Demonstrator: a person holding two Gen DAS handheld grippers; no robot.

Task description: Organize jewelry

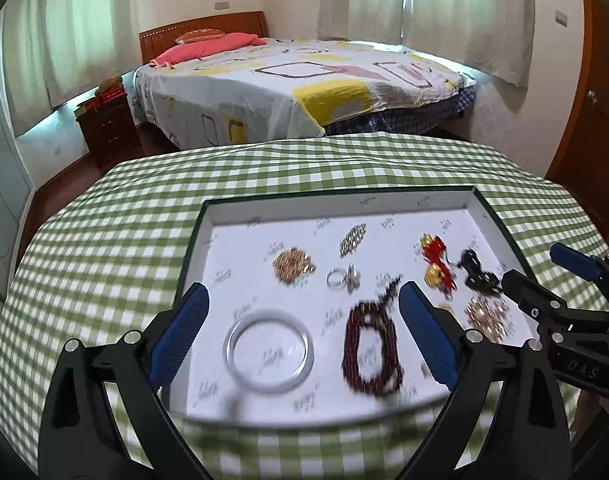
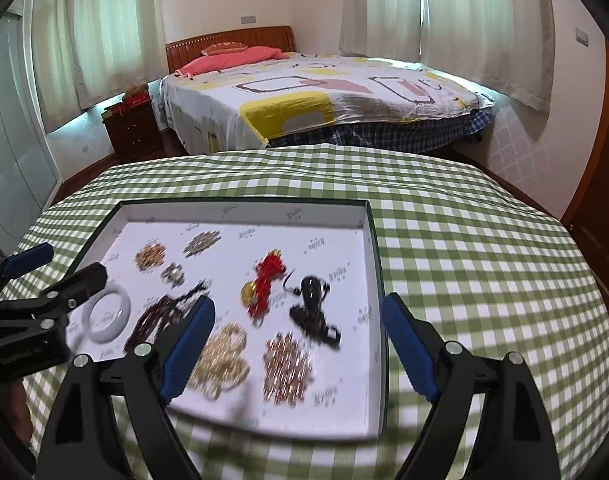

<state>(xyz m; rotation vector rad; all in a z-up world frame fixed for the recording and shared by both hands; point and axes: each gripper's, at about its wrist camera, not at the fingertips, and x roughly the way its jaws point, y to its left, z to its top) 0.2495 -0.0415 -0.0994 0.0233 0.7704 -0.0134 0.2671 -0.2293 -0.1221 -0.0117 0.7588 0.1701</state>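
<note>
Tray (image 1: pixel 240 216), white, shallow, dark-edged, on a green checked tablecloth (image 1: pixel 104 216); all the jewelry lies loose inside it.

Left gripper (image 1: pixel 304 320): jaws wide apart, holding nothing, hovering over the tray's near left part above the white bangle (image 1: pixel 269 351) and the dark red bead string (image 1: pixel 370 346). Right gripper (image 2: pixel 298 340): jaws likewise wide apart, empty, over the near right part.

Contents, as we count them, allowing for blur:
- one white bangle
- one dark red bead string
- one ring or small silver pair (image 1: pixel 344 278); we cannot tell which
- one red and gold ornament (image 2: pixel 264 284)
- one black piece (image 2: pixel 314 308)
- four heaps of chain or beads: gold (image 1: pixel 293 266), silvery (image 1: pixel 353 239), pale gold (image 2: pixel 224 360), rose gold (image 2: pixel 286 368)

Handling, in our judgement: we should pick one piece at a time, lower a gripper squarely over it, and close on a firm part. Chains may tangle or drag neighbours, so lift slowly.
</note>
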